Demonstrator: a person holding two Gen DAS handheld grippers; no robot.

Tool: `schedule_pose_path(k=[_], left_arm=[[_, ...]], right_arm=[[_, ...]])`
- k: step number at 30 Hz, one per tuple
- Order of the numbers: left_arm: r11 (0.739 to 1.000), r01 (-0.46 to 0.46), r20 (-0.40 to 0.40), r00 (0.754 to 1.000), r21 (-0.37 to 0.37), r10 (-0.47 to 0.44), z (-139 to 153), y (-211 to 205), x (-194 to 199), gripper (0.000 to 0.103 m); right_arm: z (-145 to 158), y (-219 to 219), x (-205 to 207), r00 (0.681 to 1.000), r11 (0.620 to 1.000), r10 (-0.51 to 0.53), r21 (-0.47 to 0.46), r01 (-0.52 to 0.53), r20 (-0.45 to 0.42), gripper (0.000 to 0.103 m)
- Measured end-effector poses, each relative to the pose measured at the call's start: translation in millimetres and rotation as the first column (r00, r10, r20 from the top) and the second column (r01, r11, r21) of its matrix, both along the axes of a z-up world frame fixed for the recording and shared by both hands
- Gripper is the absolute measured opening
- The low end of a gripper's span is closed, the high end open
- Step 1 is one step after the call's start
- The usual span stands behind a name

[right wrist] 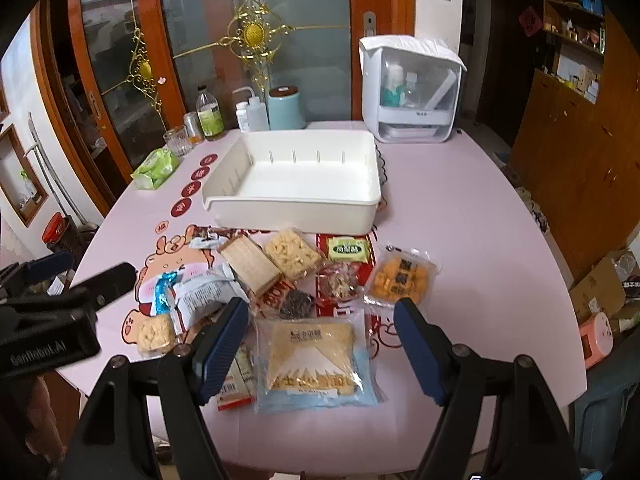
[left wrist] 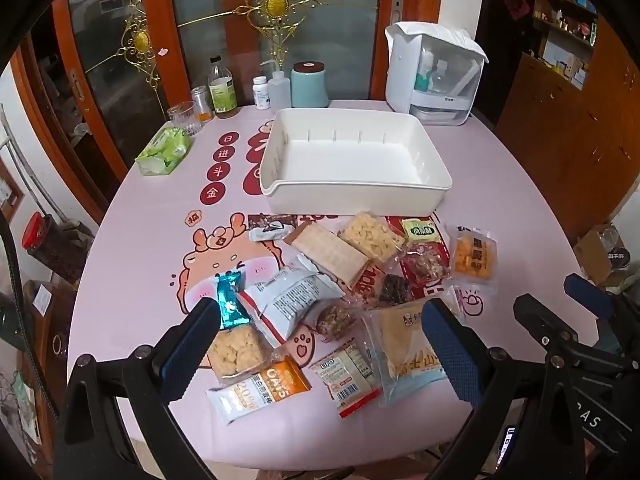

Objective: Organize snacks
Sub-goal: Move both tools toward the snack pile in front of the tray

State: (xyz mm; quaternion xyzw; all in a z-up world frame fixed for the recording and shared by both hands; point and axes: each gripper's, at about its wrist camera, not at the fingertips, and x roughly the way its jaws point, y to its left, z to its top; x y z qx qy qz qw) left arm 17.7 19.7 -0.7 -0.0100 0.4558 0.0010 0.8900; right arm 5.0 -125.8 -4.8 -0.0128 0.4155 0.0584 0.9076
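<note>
Several wrapped snacks lie in a loose pile on the pink table, in front of an empty white bin (left wrist: 356, 196) (right wrist: 296, 210). Among them are a grey-white packet (left wrist: 292, 296), a teal wrapper (left wrist: 229, 300), an orange oat bar (left wrist: 260, 390), a wafer pack (left wrist: 330, 254) and a blue Mount Fuji toast pack (right wrist: 312, 360) (left wrist: 404, 354). My left gripper (left wrist: 320, 312) hovers open above the near-left part of the pile, holding nothing. My right gripper (right wrist: 320, 312) hangs open above the toast pack, nothing between its fingers. Each gripper shows at the edge of the other's view.
Along the table's far edge stand a green tissue pack (left wrist: 164, 151), a glass (left wrist: 182, 117), bottles (left wrist: 222, 88), a teal canister (left wrist: 309, 85) and a white appliance (left wrist: 434, 74). Glass doors rise behind. Wooden cabinets and cardboard boxes (right wrist: 600, 288) are at the right.
</note>
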Motion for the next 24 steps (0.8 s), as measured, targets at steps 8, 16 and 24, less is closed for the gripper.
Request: schedule_pose_path(k=[8,16,24], left_arm=[[0.999,-0.042,0.060,0.997,0.025,0.041,19,39,2,0.100],[0.997,-0.062,0.065,0.996,0.044,0.059,26,92,2,0.100],[0.997,0.011,0.024,1.000,0.077,-0.013,0,134,3,0.100]], right_arm=[[9,18,3,1.000,1.000,-0.001,0.019,0.000,0.030,0.076],[4,47,6,1.000,0.999,0.014,0.040,-0.014,0.009,0.076],[-33,79,12,0.993,0.997,0.056,0.063,-0.050,-0.103,0.076]])
